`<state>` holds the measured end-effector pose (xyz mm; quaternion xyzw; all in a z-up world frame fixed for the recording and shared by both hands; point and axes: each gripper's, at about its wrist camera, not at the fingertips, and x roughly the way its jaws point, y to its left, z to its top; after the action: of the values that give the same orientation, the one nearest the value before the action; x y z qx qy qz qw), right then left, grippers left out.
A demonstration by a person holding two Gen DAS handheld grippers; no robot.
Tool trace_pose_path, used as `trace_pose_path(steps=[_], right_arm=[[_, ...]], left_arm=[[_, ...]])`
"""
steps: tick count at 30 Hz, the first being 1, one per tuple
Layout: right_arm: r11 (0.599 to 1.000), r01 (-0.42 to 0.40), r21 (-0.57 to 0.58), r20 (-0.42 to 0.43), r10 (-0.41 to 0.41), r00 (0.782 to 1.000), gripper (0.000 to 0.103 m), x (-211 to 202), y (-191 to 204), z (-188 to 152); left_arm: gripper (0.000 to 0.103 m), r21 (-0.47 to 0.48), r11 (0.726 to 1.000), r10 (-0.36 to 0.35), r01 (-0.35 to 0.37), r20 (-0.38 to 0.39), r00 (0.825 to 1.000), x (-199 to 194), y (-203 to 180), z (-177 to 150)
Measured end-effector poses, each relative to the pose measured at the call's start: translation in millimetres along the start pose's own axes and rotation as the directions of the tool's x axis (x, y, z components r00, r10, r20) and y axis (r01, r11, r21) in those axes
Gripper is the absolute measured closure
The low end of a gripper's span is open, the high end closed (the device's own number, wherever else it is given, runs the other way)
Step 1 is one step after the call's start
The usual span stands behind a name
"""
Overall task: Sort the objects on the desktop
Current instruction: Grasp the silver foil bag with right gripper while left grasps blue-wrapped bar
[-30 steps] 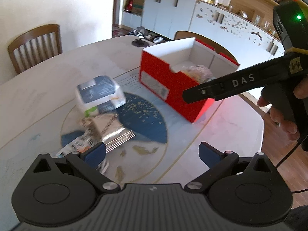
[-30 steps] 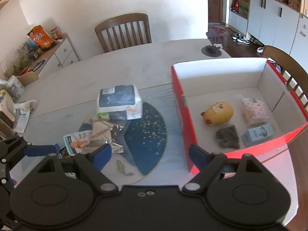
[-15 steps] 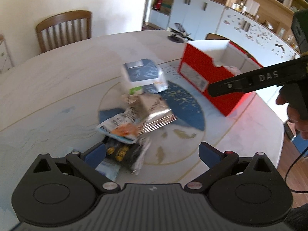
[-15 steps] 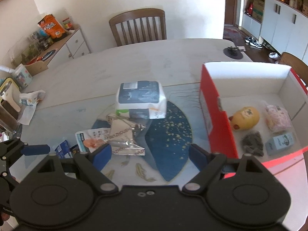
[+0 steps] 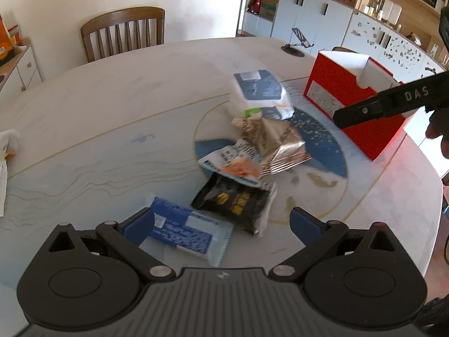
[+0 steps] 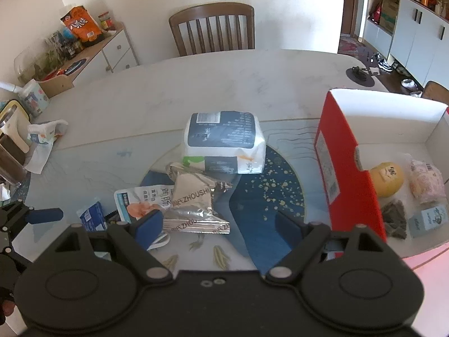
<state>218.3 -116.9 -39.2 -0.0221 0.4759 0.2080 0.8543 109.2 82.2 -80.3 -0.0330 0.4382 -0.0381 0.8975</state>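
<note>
A pile of packets lies mid-table: a white and blue tissue pack [image 6: 223, 141], a silver foil packet [image 6: 196, 205], a white packet with an orange picture [image 5: 231, 163], a black snack packet [image 5: 234, 203] and a blue wrapper [image 5: 182, 233]. The red box [image 6: 346, 168] on the right holds a yellow toy [image 6: 387, 178], a pink packet [image 6: 426, 181], a dark lump [image 6: 395, 219] and a small blue carton [image 6: 428, 219]. My left gripper [image 5: 221, 223] is open, low over the blue wrapper and black packet. My right gripper [image 6: 219, 226] is open and empty above the foil packet.
A wooden chair [image 6: 213, 28] stands at the far side of the table. A sideboard [image 6: 84, 56] with snack bags stands at the back left. Crumpled tissue [image 6: 42, 140] and a mug lie at the table's left edge. A phone stand [image 6: 360, 73] sits at the far right.
Both grippers have swung left, away from the red box and toward the pile. The blue wrapper and black packet have come into the left wrist view. Both stay open.
</note>
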Motion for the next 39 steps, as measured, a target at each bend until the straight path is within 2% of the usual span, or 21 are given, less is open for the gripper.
trace_pose_path(steps=[11, 19, 24, 39], right_arm=[[1.0, 0.001, -0.01, -0.036, -0.002, 0.999, 0.017, 24, 10, 6], [1.0, -0.002, -0.011, -0.06, 0.002, 0.998, 0.017, 43, 17, 11], [1.0, -0.001, -0.012, -0.071, 0.0, 0.997, 0.017, 55, 23, 17], [1.0, 0.019, -0.007, -0.12, -0.02, 0.993, 0.019, 84, 25, 22]], left_arm=[[0.0, 0.054, 0.998, 0.028, -0.027, -0.021, 0.999, 27, 28, -11], [0.0, 0.099, 0.995, -0.024, 0.026, -0.023, 0.999, 38, 35, -15], [0.0, 0.136, 0.99, -0.018, 0.021, -0.021, 1.0, 45, 36, -16], [0.001, 0.139, 0.989, -0.047, 0.049, -0.02, 0.999, 55, 43, -22]])
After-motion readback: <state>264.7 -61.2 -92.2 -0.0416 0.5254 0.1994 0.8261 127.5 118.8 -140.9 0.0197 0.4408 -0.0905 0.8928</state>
